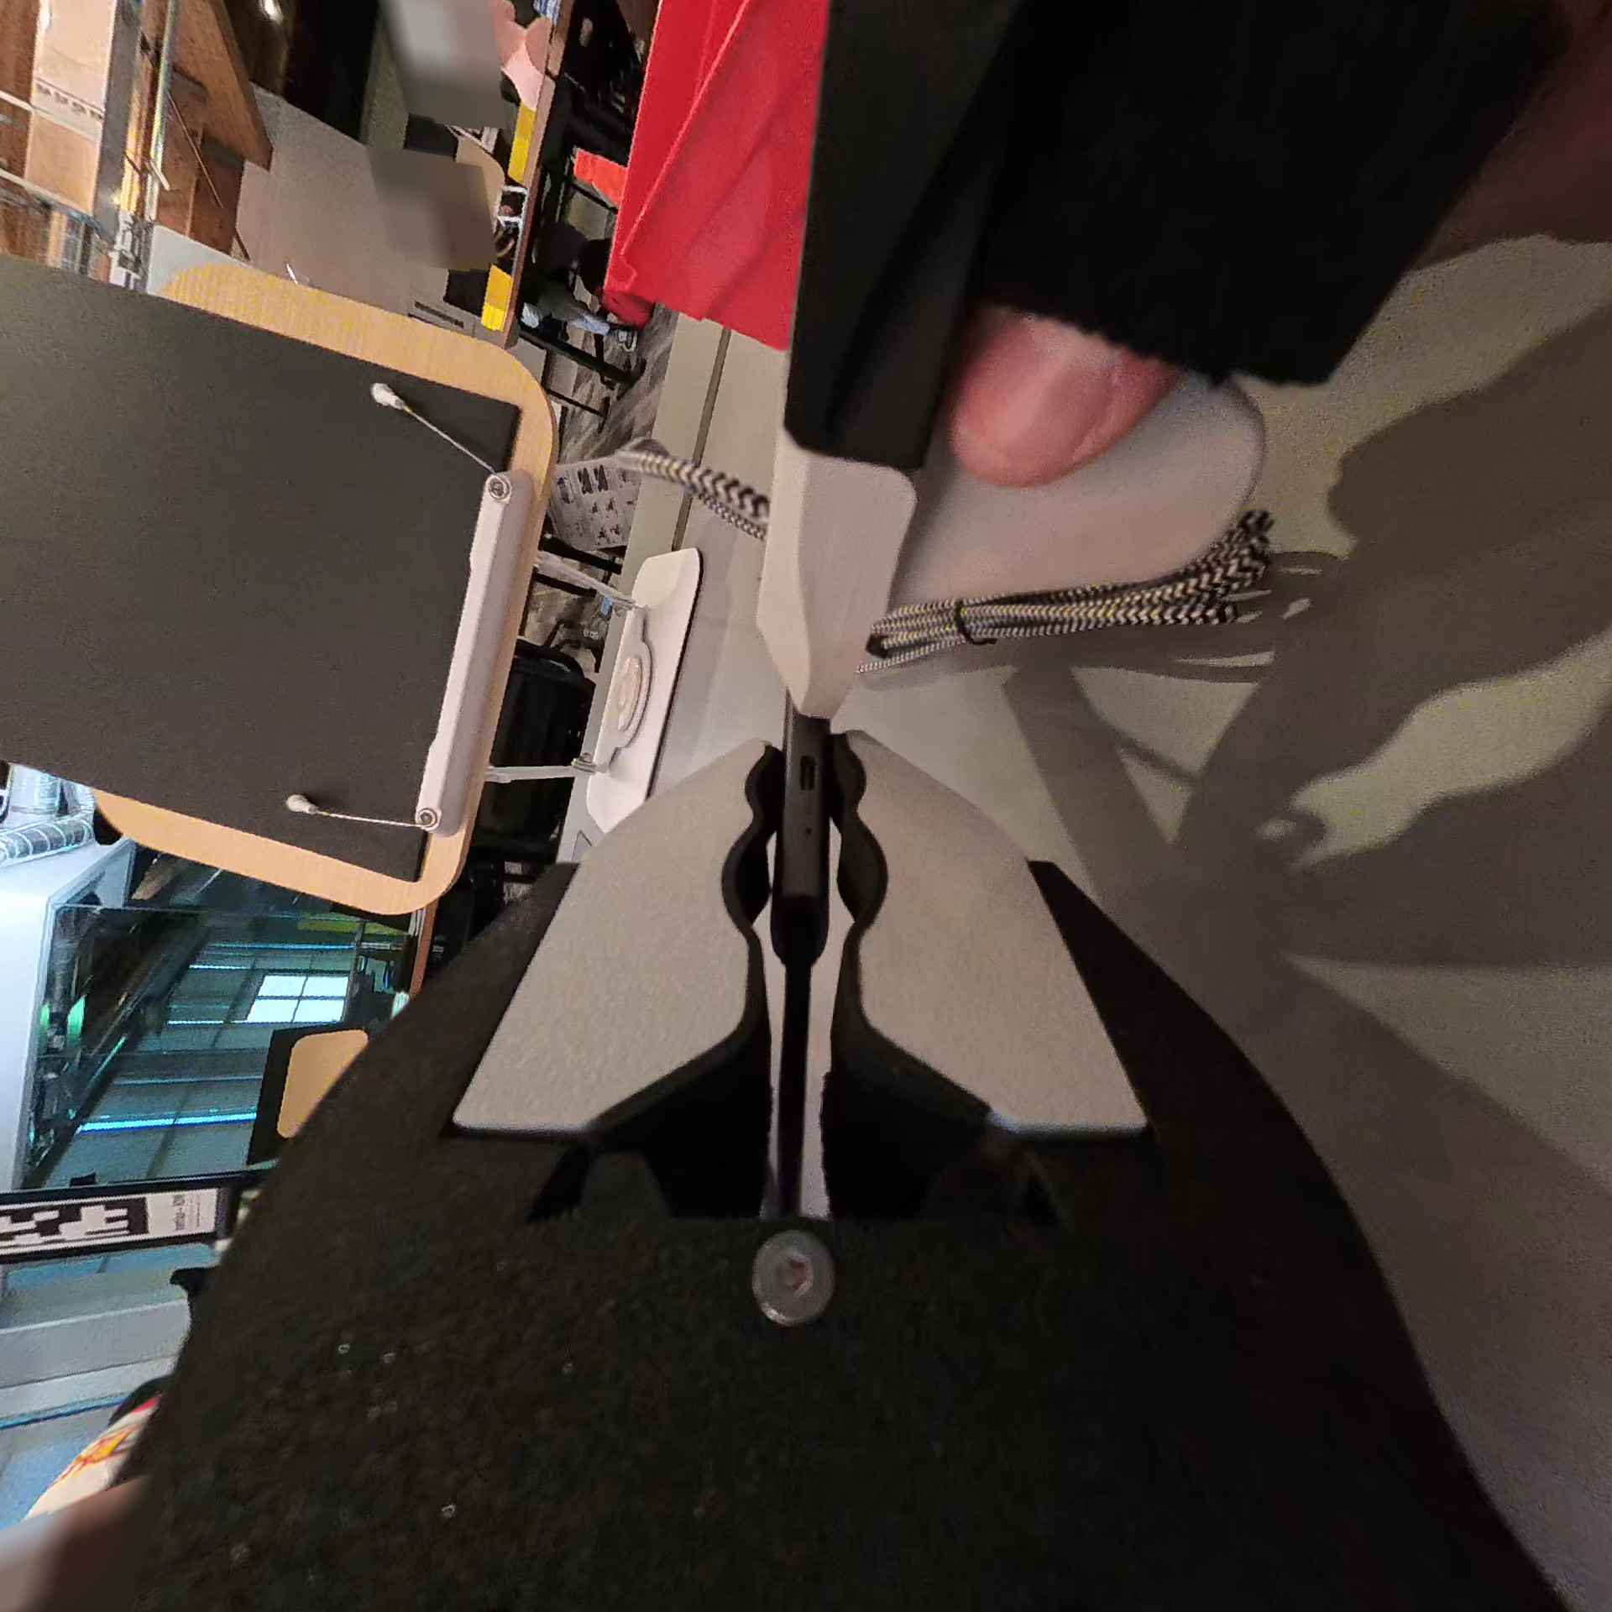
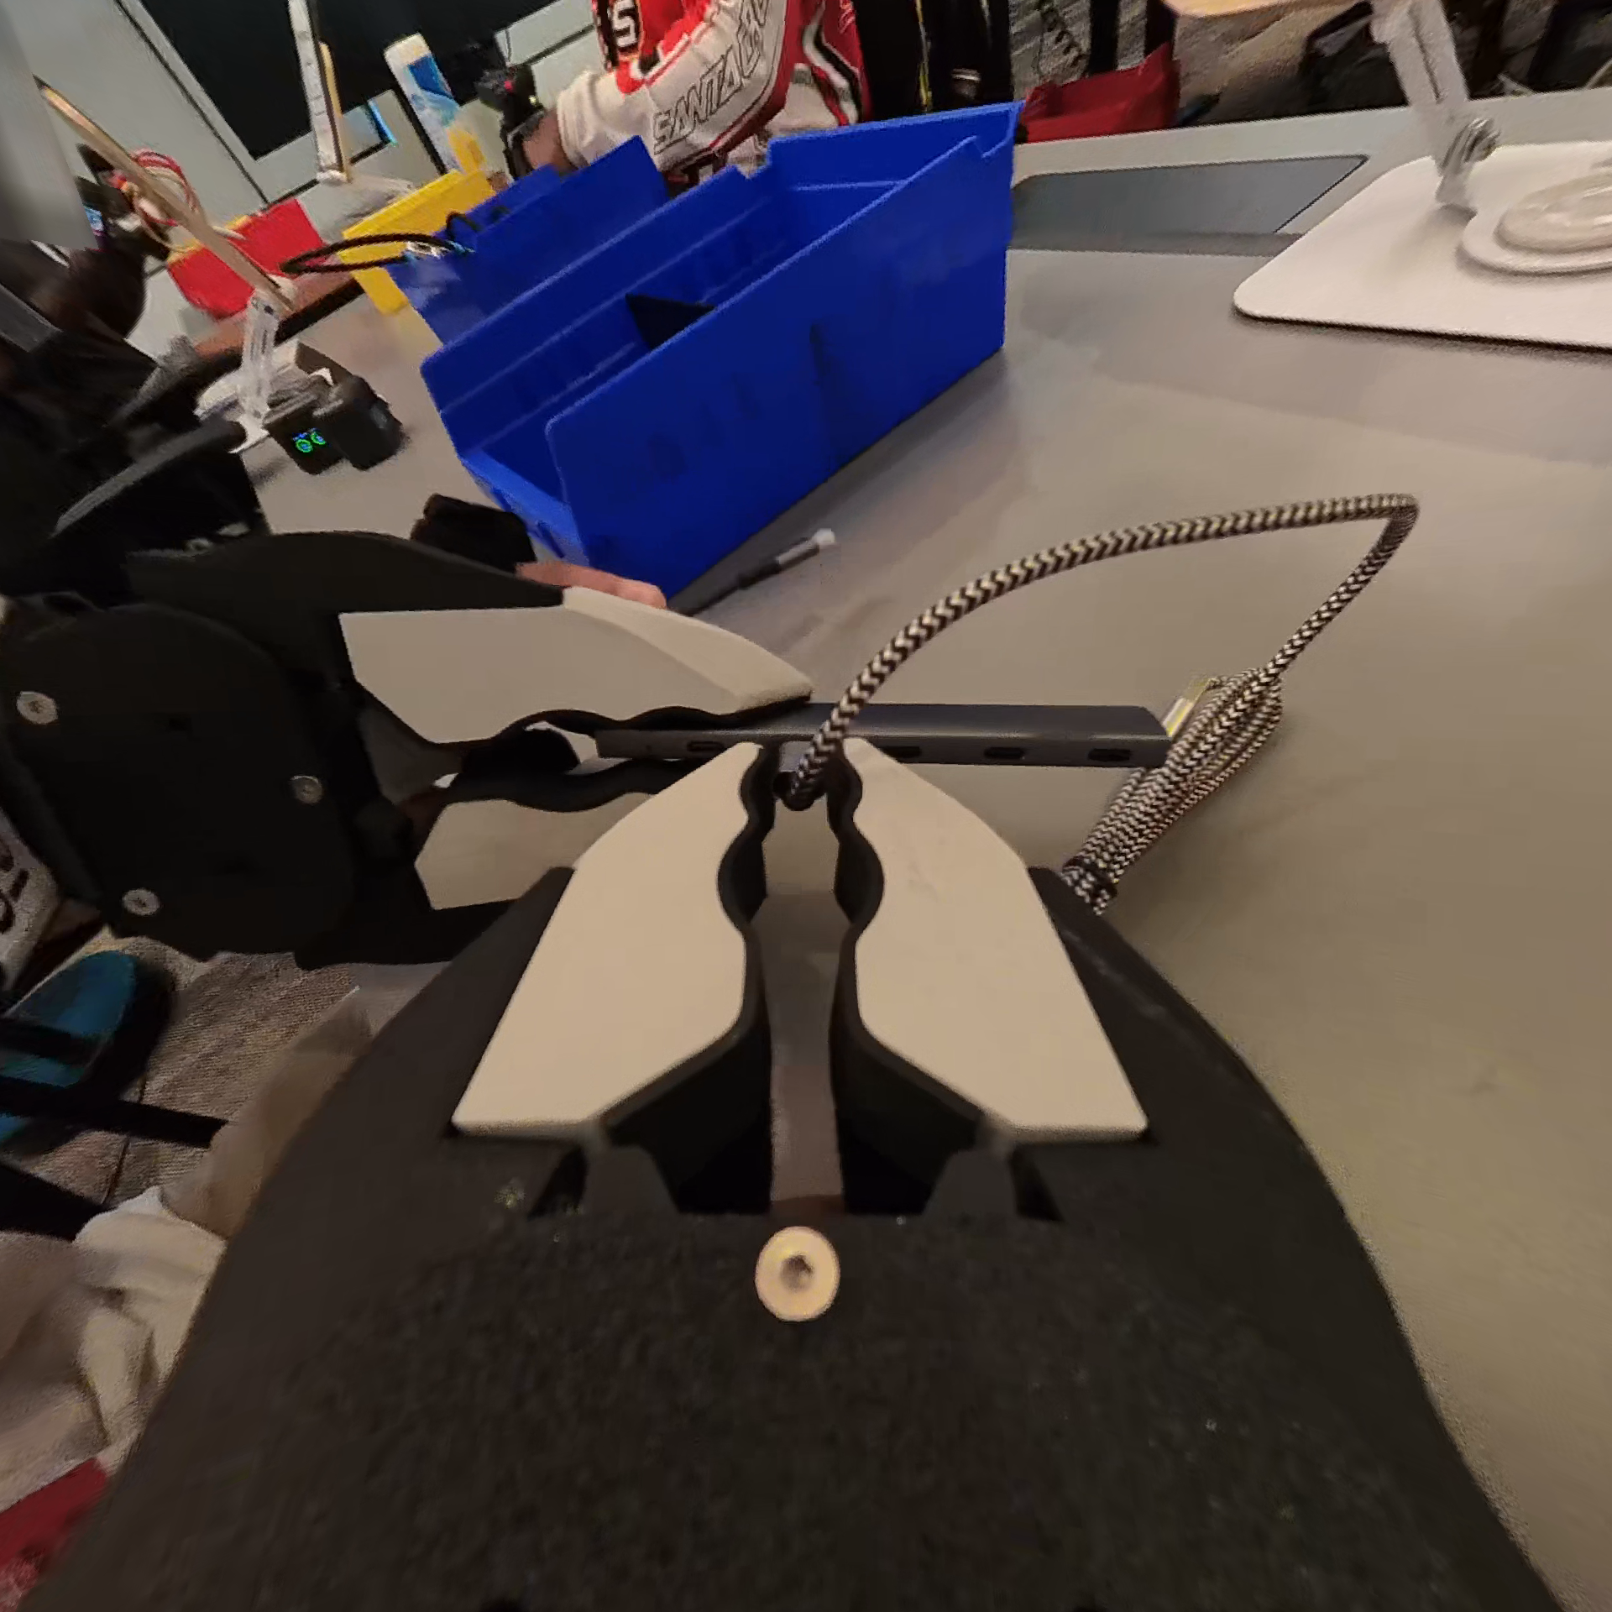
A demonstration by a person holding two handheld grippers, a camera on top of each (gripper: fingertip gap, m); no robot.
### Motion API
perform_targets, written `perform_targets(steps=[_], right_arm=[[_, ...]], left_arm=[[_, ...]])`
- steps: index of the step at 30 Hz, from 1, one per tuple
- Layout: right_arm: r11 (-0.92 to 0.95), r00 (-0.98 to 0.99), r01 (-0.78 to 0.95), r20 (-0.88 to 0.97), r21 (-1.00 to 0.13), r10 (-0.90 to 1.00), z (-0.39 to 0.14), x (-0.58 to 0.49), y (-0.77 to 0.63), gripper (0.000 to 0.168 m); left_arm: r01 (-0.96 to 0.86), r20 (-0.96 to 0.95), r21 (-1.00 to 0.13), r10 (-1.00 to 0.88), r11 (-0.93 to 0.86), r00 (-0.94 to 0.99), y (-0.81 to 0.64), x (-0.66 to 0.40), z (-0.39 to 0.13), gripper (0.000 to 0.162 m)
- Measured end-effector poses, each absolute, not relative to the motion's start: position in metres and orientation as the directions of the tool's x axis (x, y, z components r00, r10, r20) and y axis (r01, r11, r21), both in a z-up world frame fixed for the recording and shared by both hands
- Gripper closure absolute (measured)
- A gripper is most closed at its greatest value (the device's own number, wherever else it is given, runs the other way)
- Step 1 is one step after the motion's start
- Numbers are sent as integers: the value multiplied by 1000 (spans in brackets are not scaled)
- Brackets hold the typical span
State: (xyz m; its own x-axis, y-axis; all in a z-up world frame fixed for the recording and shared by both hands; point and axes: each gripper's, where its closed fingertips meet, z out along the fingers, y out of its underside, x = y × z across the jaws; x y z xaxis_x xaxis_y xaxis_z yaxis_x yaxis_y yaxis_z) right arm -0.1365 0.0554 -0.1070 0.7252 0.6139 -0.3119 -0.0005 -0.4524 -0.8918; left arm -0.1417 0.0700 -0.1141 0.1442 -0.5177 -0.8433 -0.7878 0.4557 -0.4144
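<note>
My left gripper (image 1: pixel 804 759) is shut on one end of a slim dark hub (image 1: pixel 804 820), seen end-on between its tips. In the right wrist view the hub (image 2: pixel 1003 741) is a dark bar with several ports, held level just above the grey table (image 2: pixel 1308 1003) by my left gripper (image 2: pixel 680 741) from the left. My right gripper (image 2: pixel 801 776) is shut on the end of a black-and-white braided cable (image 2: pixel 1134 541) right at the hub's side. The cable arcs up to the right and down to a tied bundle (image 2: pixel 1169 785). A white finger (image 1: pixel 829 558) of my right gripper meets the hub from above.
A blue divided bin (image 2: pixel 741 349) stands behind the hub, with a pen (image 2: pixel 768 563) at its foot. A white pad with a stand (image 2: pixel 1396 262) is at the far right. A small black device with green lights (image 2: pixel 323 436) sits far left. A person in a red-and-white jacket (image 2: pixel 715 78) is beyond. Only a small space, under 4 cm, lies between the two pairs of fingers.
</note>
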Motion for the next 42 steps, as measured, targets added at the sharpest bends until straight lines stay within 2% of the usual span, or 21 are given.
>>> perform_targets(steps=[12,15,20,25,30,31,32,34,36,38,40,42], right_arm=[[-423,750,86,-221,-902,624,-110,-136,54,157],[-437,769,80,-224,-896,599,-114,-137,57,157],[-425,762,126,-187,-896,620,-113,-135,54,157],[-433,728,90,-237,-897,643,-109,-137,49,157],[-491,653,-42,-396,-870,645,-106,-137,50,157],[-453,670,18,-326,-891,667,-108,-136,50,157],[-391,690,116,-209,-913,693,-110,-135,49,157],[-286,696,246,-37,-926,717,-110,-134,47,158],[-246,685,265,3,-932,728,-109,-130,48,158],[-248,699,285,23,-926,715,-113,-115,55,157],[-193,638,244,8,-950,770,-103,-117,48,158],[-103,584,223,48,-969,810,-89,-122,40,157]], left_arm=[[-794,-830,-419,-540,441,138,70,-141,-118,151],[-827,-820,-407,-554,388,144,69,-141,-123,152],[-797,-818,-424,-559,430,135,72,-142,-122,150],[-785,-825,-424,-550,452,129,68,-144,-117,150],[-780,-814,-442,-563,443,141,67,-143,-116,151],[-779,-791,-459,-595,427,140,65,-142,-119,151],[-771,-753,-490,-643,407,140,61,-140,-123,152],[-718,-582,-631,-791,295,188,54,-138,-126,151],[-634,-343,-762,-914,134,218,46,-137,-119,138],[-532,-104,-846,-963,-46,248,47,-140,-104,134],[-436,194,-858,-958,-271,213,47,-144,-94,126],[-323,494,-800,-861,-505,123,44,-145,-83,121]])
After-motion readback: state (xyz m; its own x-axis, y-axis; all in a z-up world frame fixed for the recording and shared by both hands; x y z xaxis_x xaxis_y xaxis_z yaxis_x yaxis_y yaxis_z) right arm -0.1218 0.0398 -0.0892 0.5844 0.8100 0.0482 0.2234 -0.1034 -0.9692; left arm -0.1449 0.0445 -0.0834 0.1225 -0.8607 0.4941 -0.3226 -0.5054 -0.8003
